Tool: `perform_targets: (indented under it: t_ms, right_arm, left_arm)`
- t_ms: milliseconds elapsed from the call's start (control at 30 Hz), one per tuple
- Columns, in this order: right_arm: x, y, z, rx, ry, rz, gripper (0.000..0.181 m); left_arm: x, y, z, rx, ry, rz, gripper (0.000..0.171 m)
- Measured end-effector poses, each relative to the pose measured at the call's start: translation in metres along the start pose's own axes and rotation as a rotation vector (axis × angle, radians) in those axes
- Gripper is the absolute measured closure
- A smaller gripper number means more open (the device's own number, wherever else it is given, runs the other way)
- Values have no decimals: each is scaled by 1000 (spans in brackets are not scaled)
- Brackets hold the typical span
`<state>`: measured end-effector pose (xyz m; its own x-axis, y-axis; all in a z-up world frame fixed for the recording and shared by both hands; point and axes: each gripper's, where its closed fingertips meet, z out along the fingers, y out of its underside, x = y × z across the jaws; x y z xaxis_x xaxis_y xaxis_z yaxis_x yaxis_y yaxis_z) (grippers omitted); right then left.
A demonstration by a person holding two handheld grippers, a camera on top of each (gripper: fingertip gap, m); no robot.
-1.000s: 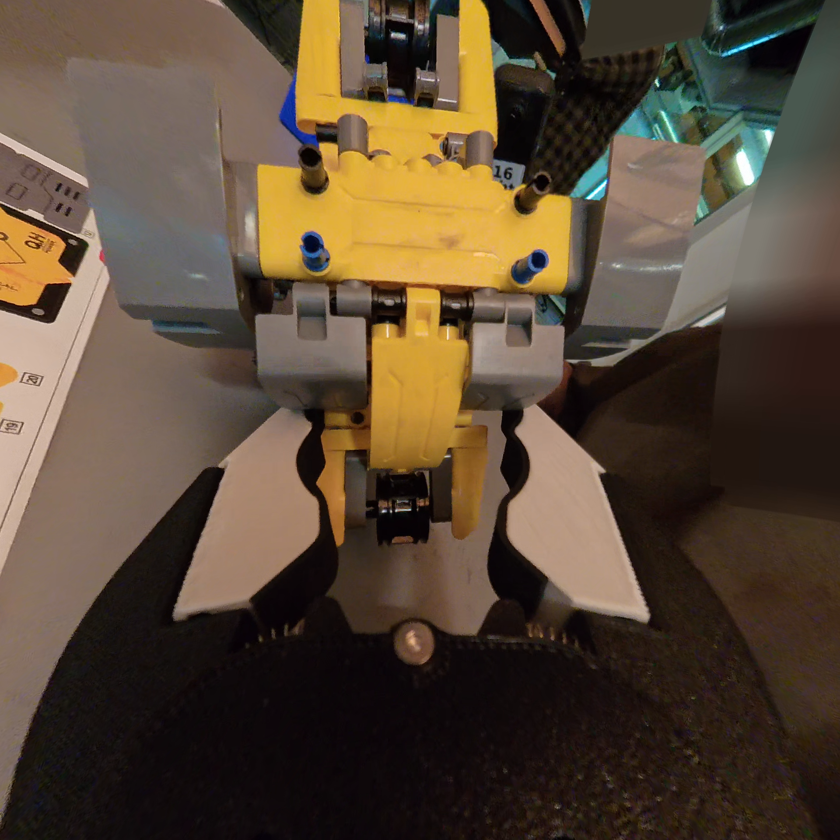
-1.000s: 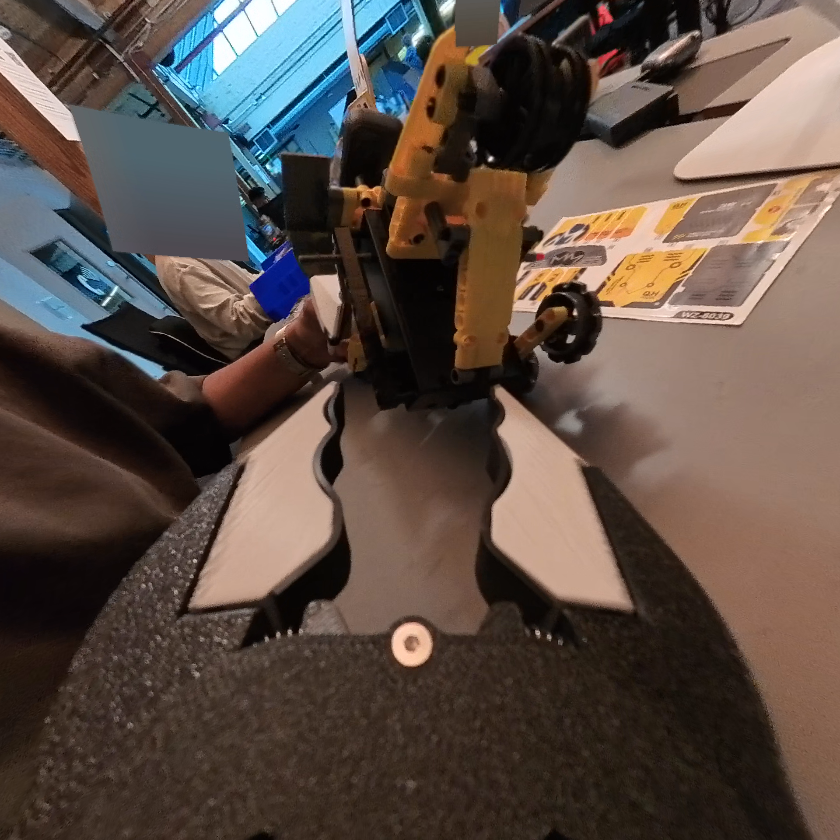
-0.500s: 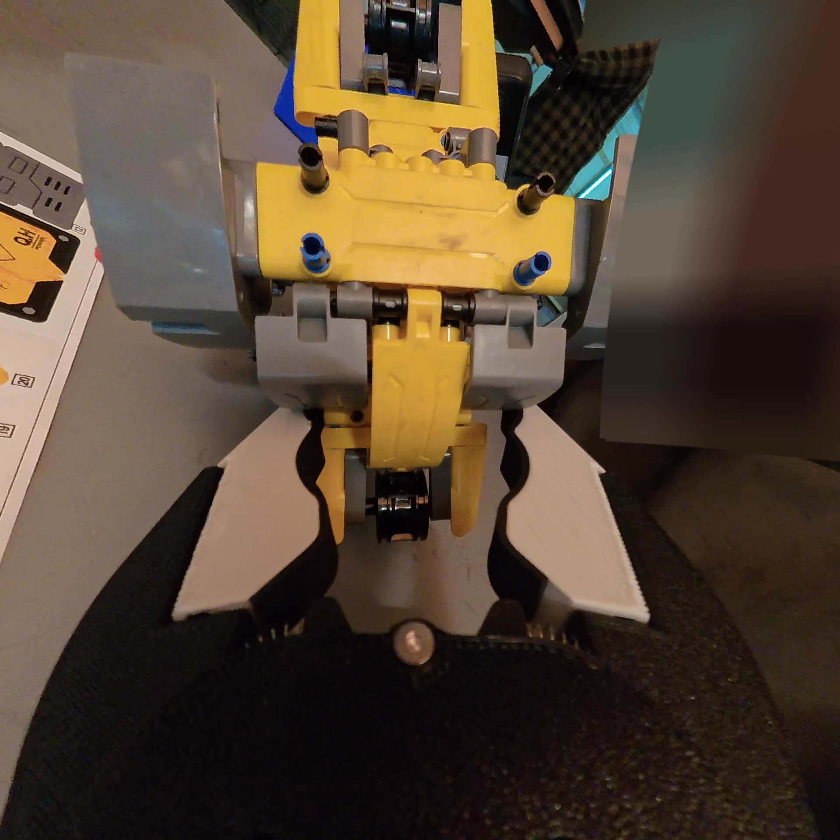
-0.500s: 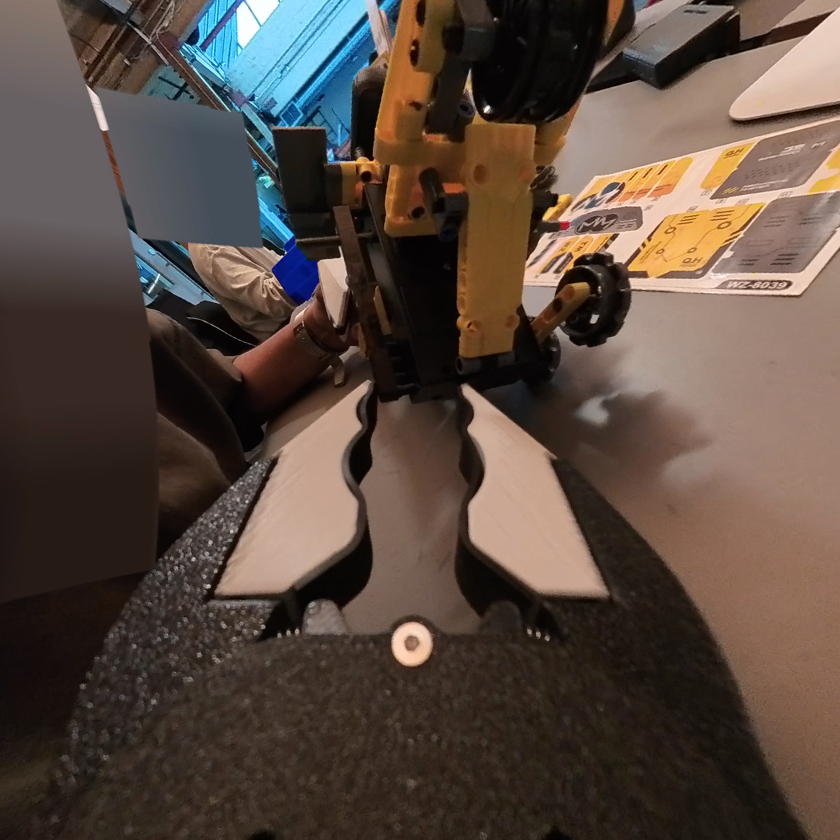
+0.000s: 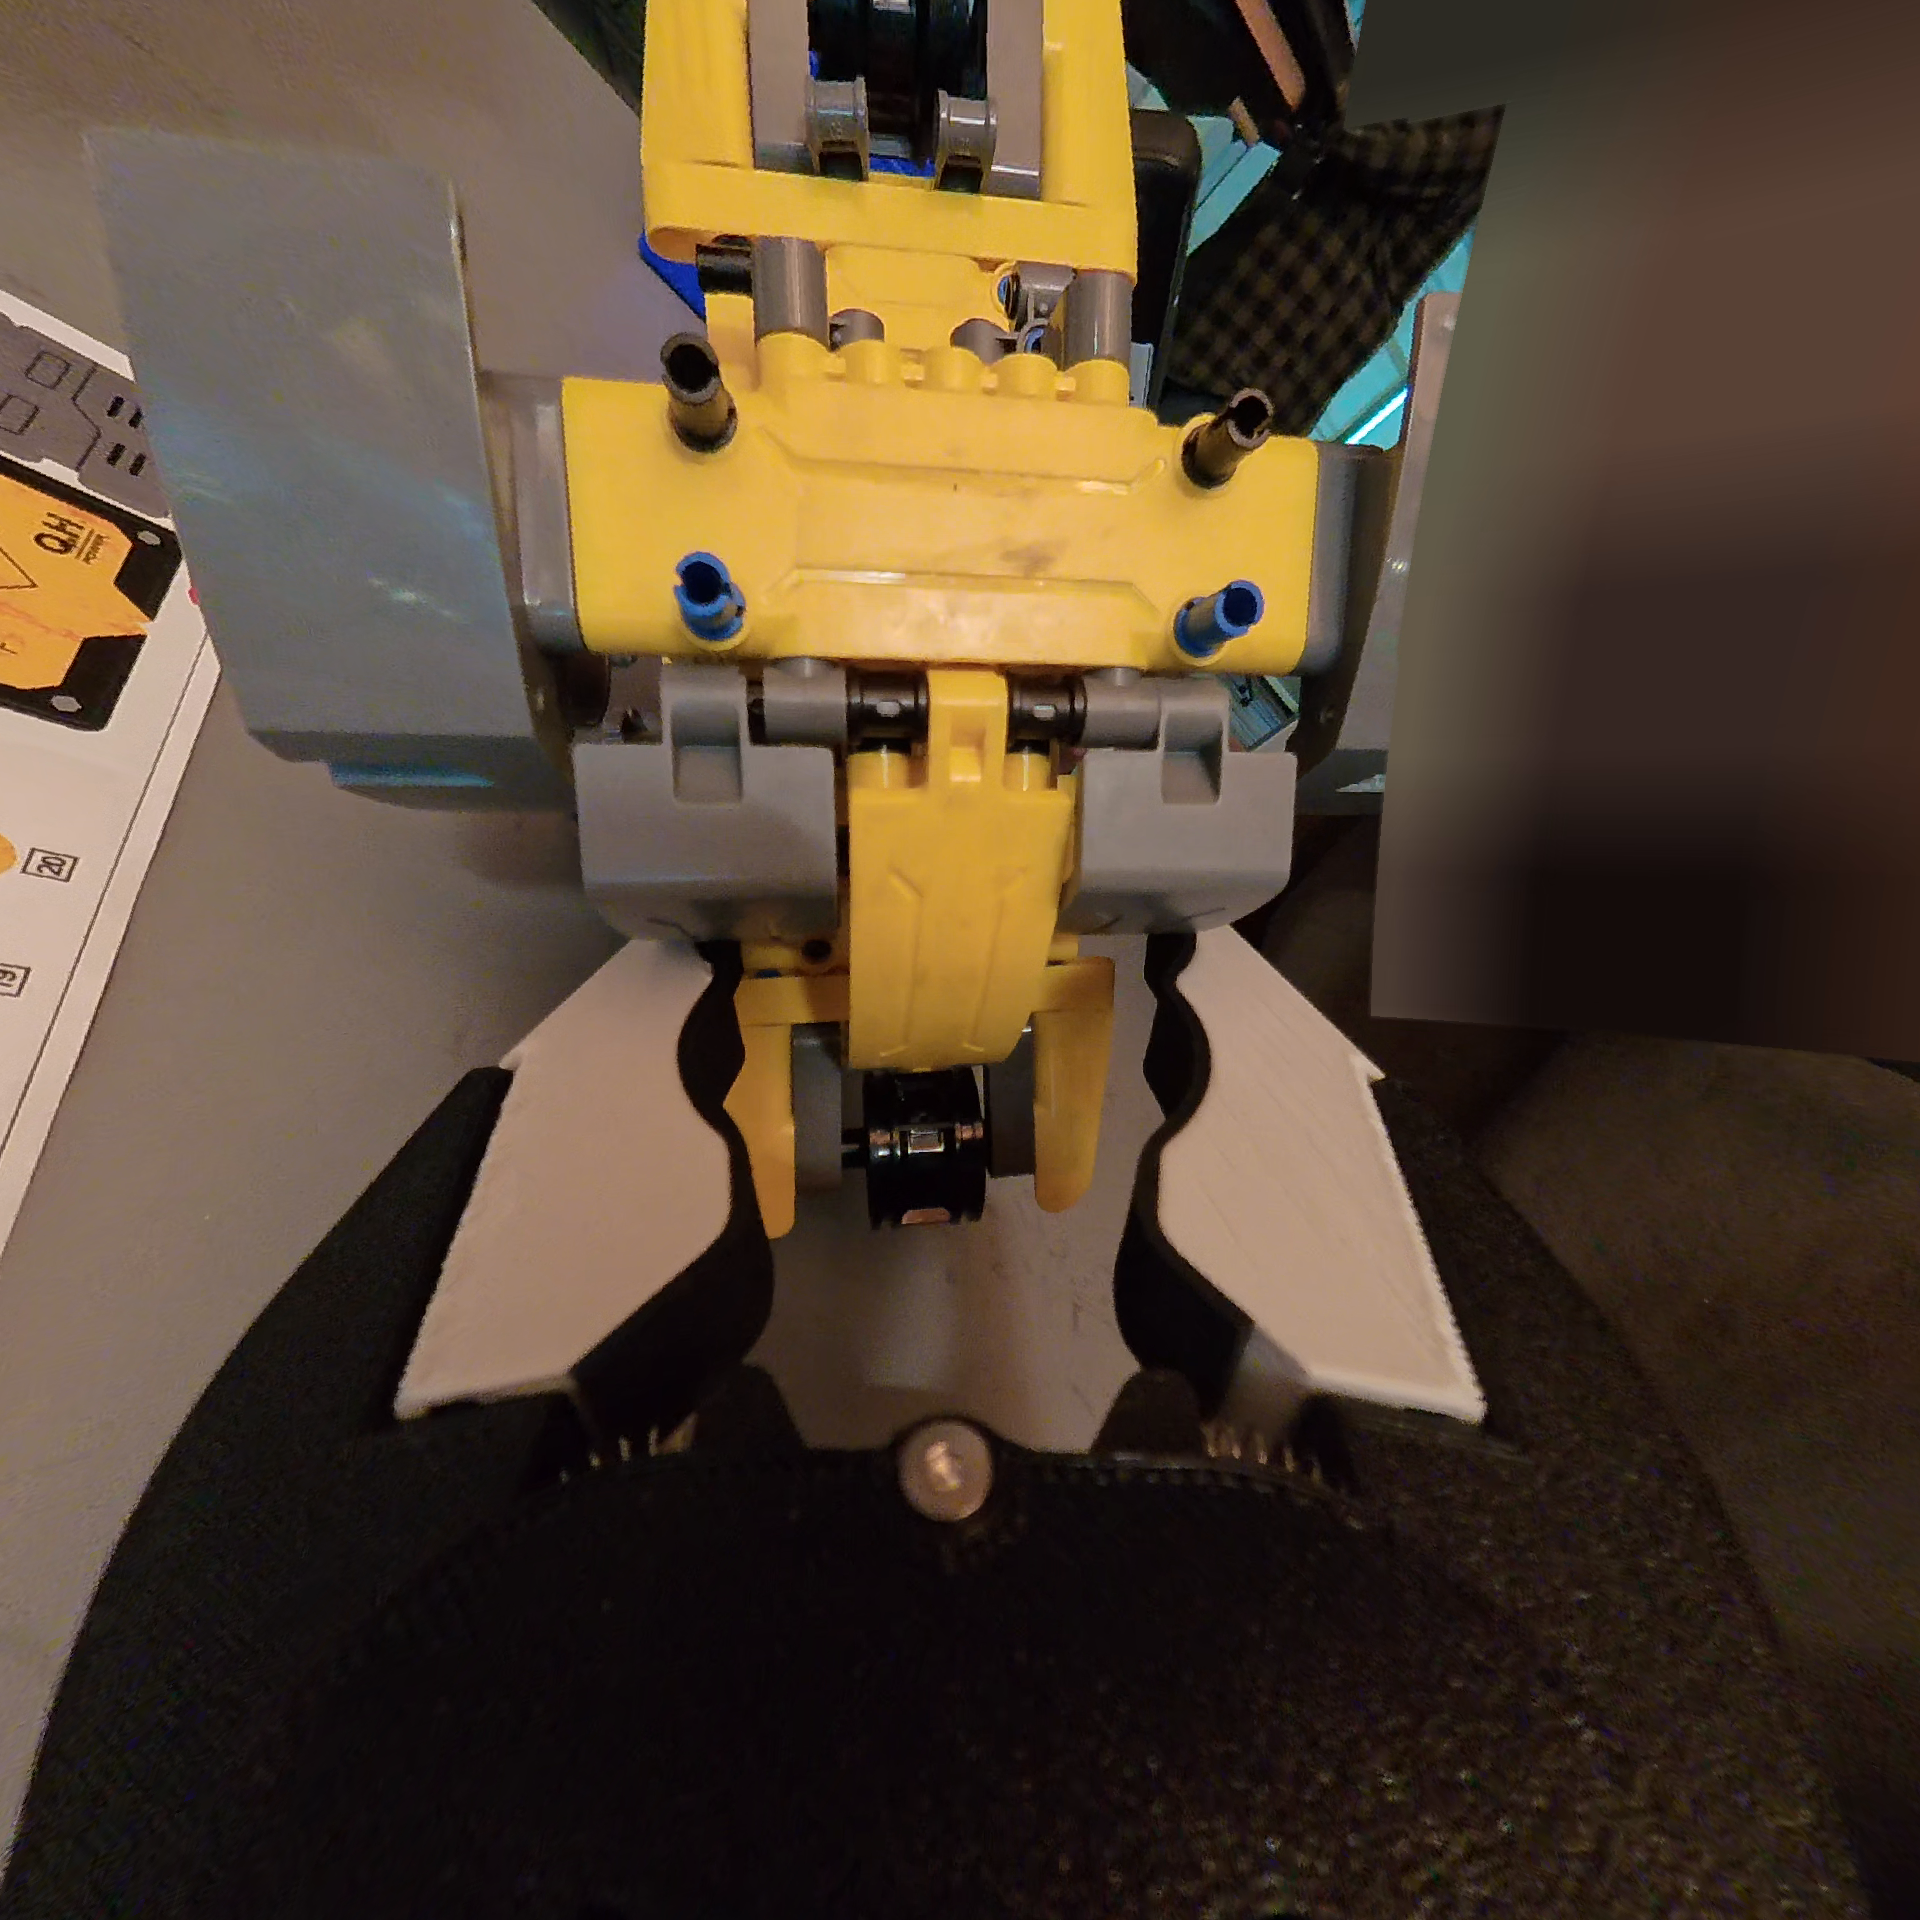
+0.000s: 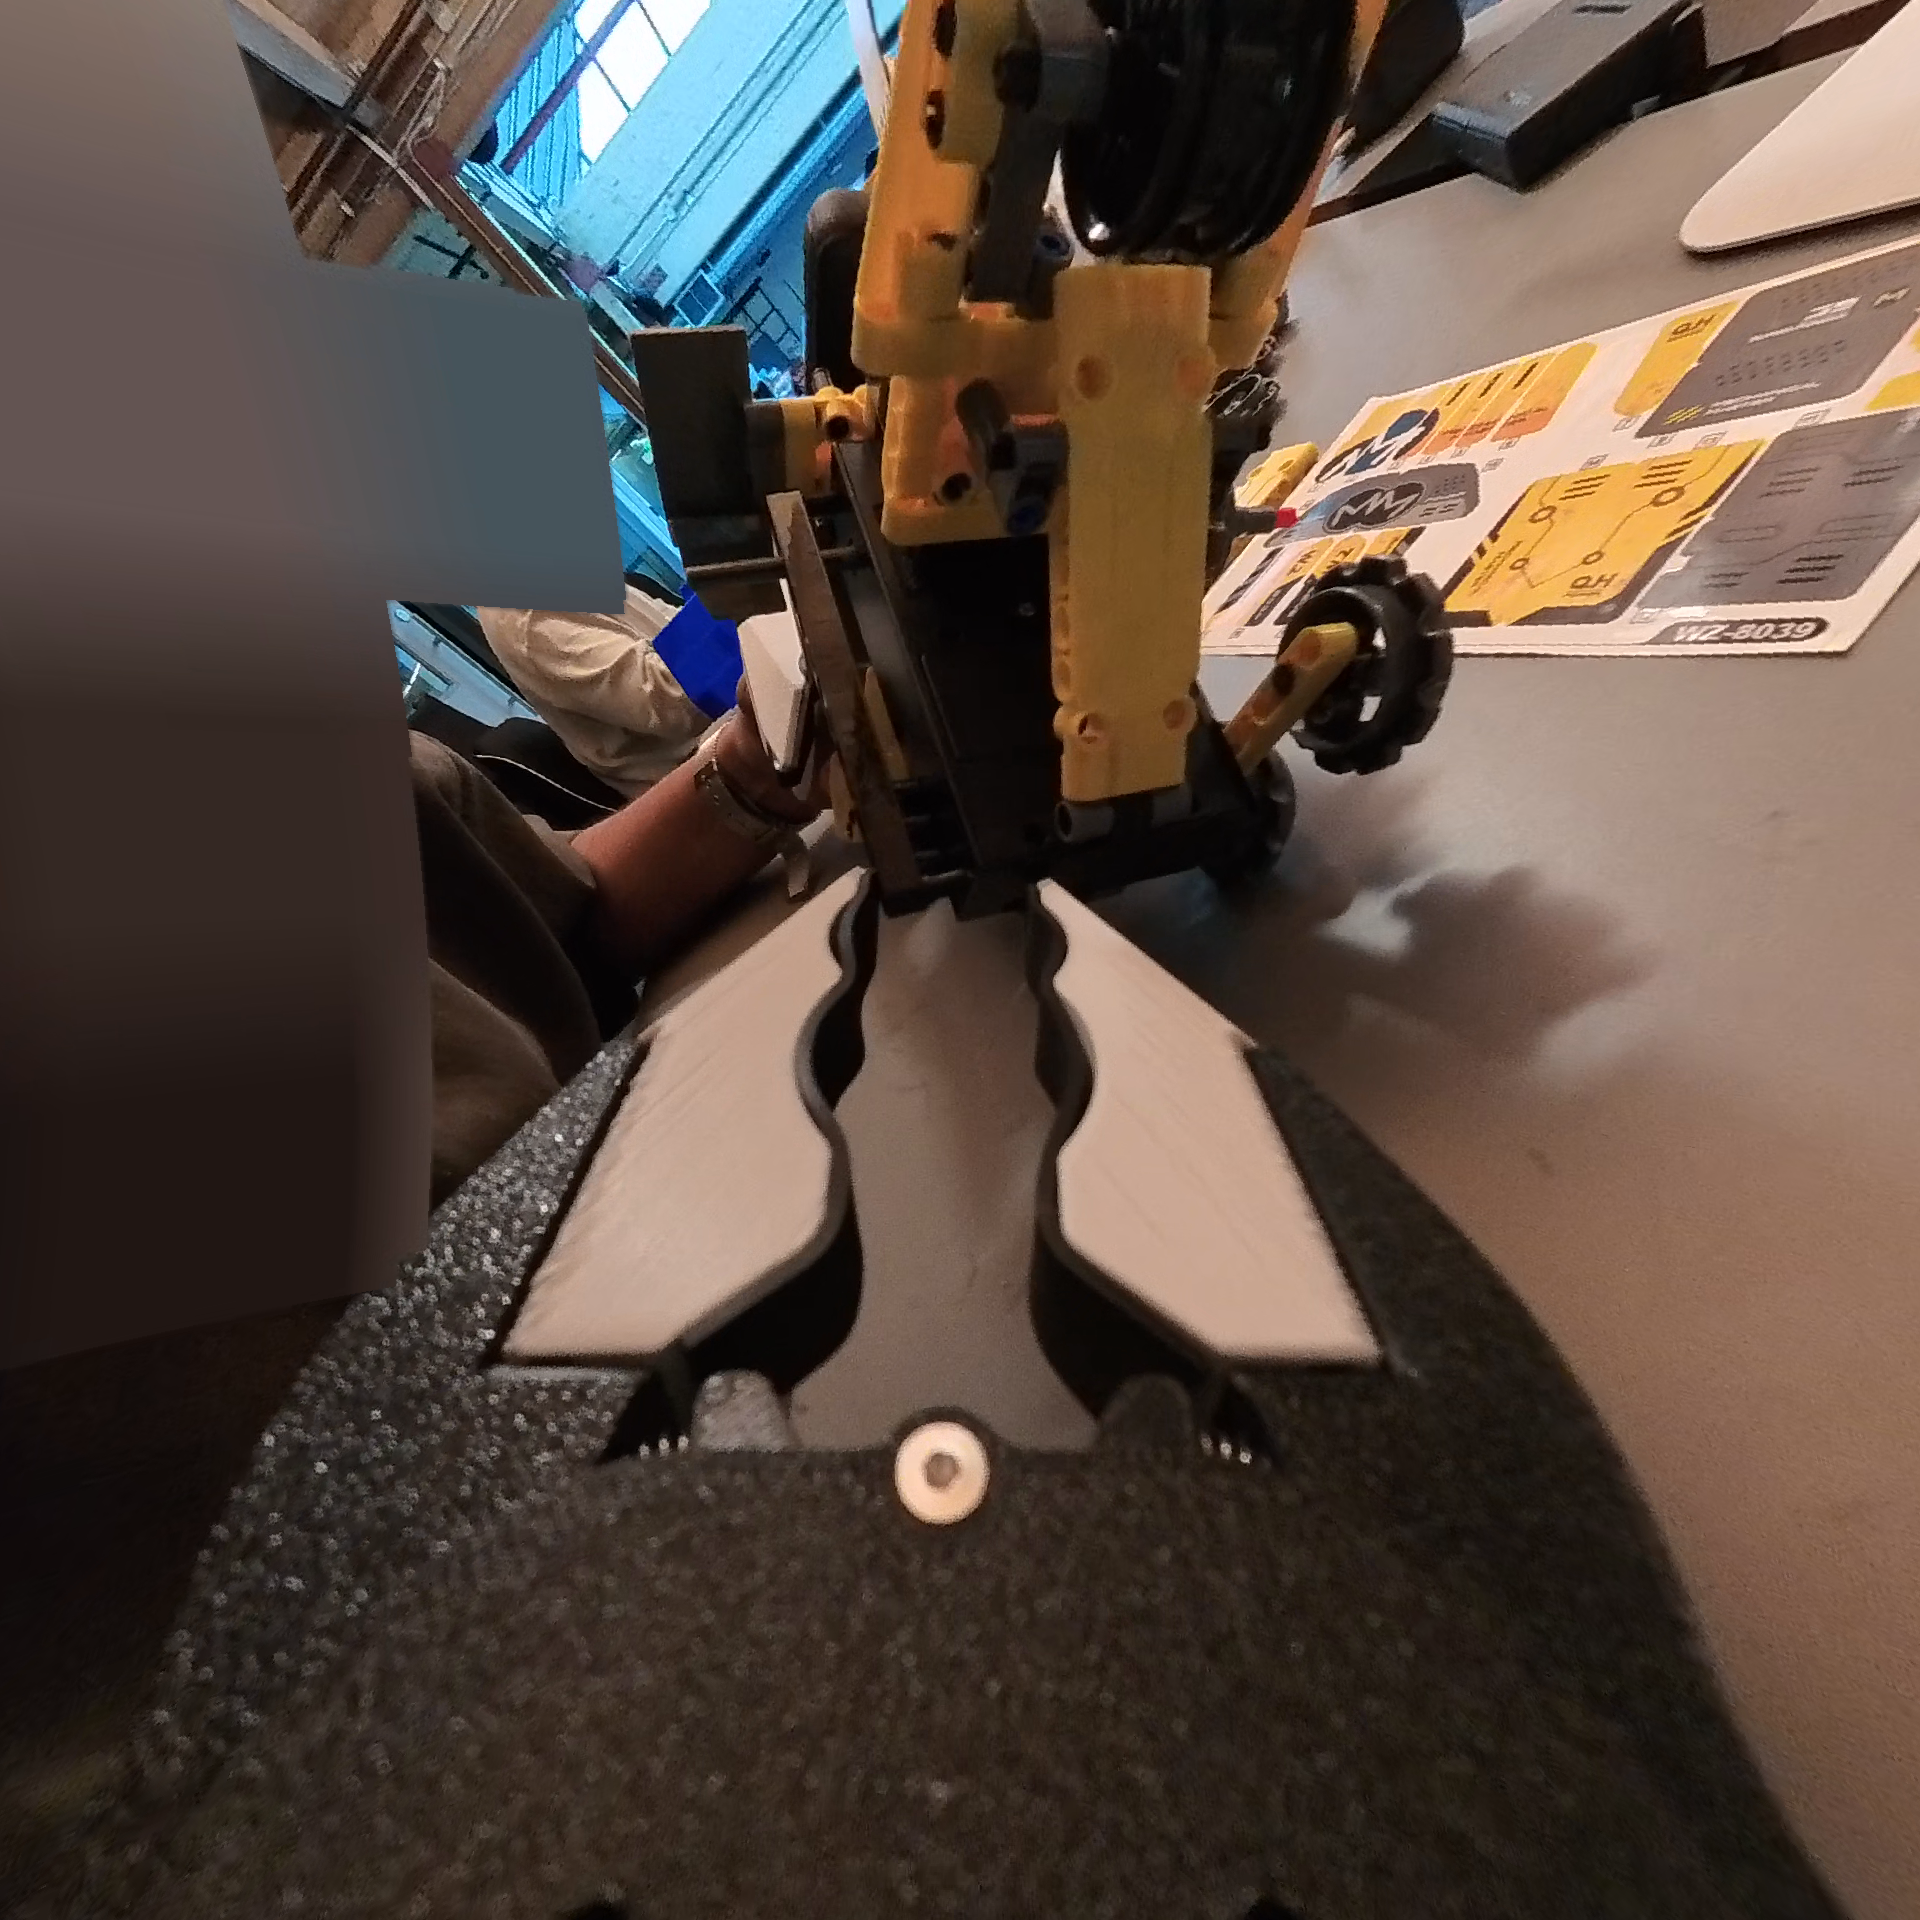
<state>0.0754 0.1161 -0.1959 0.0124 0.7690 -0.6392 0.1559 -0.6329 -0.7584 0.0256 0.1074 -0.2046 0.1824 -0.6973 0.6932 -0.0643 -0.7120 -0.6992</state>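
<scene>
Both tools (image 5: 940, 997) (image 6: 951, 899) on yellow model (image 5: 940, 540).

Yellow-and-grey plastic brick model (image 5: 940, 561) with blue pins (image 5: 707, 608); yellow, grey and black printed sticker sheet (image 6: 1621, 499); grey tabletop (image 6: 1662, 987).

Left view dim, warm-toned; right brighter w/ blue window light, soft shadows on table (image 6: 1558, 1039), fisheye-warped edges.

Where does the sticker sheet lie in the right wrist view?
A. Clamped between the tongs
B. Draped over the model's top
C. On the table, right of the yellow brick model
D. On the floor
C: the sticker sheet lies flat on the grey table, right of the yellow brick model.
</scene>
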Motion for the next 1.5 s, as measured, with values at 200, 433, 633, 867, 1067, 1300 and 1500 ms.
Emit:
perform_targets:
  t_ms: [200,433,633,867,1067,1300,1500]
  right_arm:
    - [3,-2,-2,15,12,20,141]
    - [12,0,0,-7,50,53,102]
    - [8,-2,6,-57,20,-52,89]
    - [13,3,8,-189,15,-211,85]
    - [10,8,13,-227,-12,-226,90]
    - [9,11,14,-243,-43,-200,101]
    - [8,12,14,-246,-40,-214,103]
  left_arm:
    - [1,-1,-1,5,23,-13,95]
    - [3,0,-1,-4,30,-7,95]
    - [5,2,-2,-19,48,-6,95]
    - [7,5,-2,-39,49,18,95]
    - [7,5,-1,-43,49,22,95]
    - [8,7,1,-58,52,33,95]
    - [8,8,1,-60,45,44,95]
